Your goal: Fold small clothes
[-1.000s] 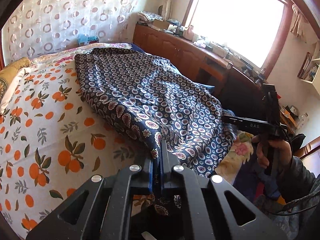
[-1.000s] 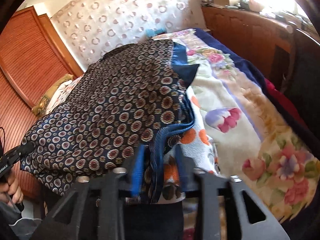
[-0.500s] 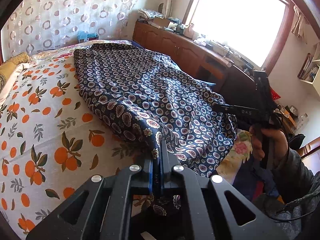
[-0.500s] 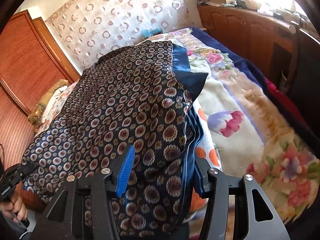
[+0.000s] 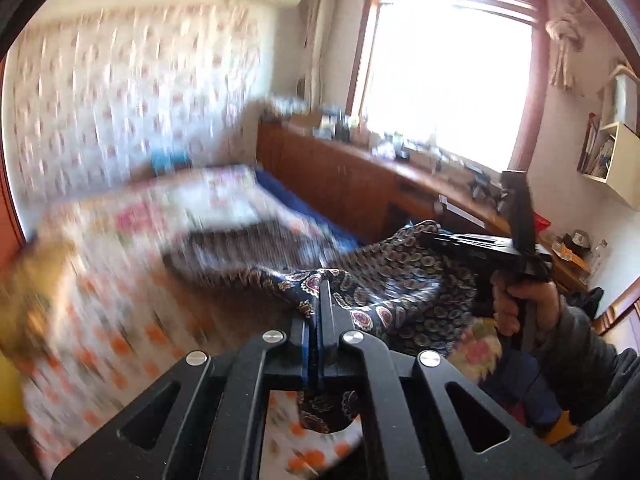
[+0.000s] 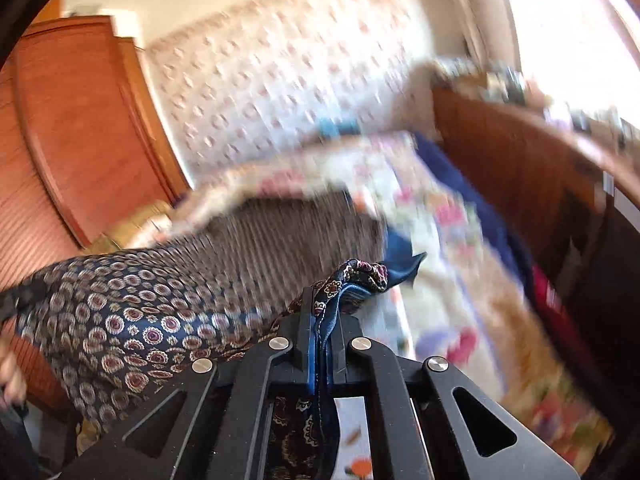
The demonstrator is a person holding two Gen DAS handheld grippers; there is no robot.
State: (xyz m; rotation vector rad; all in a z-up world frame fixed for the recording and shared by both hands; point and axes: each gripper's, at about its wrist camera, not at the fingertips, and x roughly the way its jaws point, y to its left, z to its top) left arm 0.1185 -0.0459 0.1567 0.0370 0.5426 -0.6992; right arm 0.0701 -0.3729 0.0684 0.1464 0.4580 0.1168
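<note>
A dark navy patterned garment (image 5: 400,280) with medallion print hangs lifted between the two grippers above the bed. My left gripper (image 5: 322,292) is shut on one edge of it. My right gripper (image 6: 320,304) is shut on another edge, where the plain blue lining shows; it also shows in the left wrist view (image 5: 480,242), held in a hand. The garment (image 6: 132,312) stretches to the left in the right wrist view. Both views are blurred by motion.
The bed has an orange-fruit sheet (image 5: 120,320) and a floral blanket (image 6: 460,280). A wooden cabinet (image 5: 340,176) with clutter runs under the window on the right. A wooden wardrobe (image 6: 72,140) stands on the left. A yellow pillow (image 5: 36,280) lies at the bed's left.
Both grippers have risen and tilted up, lifting the garment off the bed. The right gripper, open half a second ago, has shut on the garment's edge.
</note>
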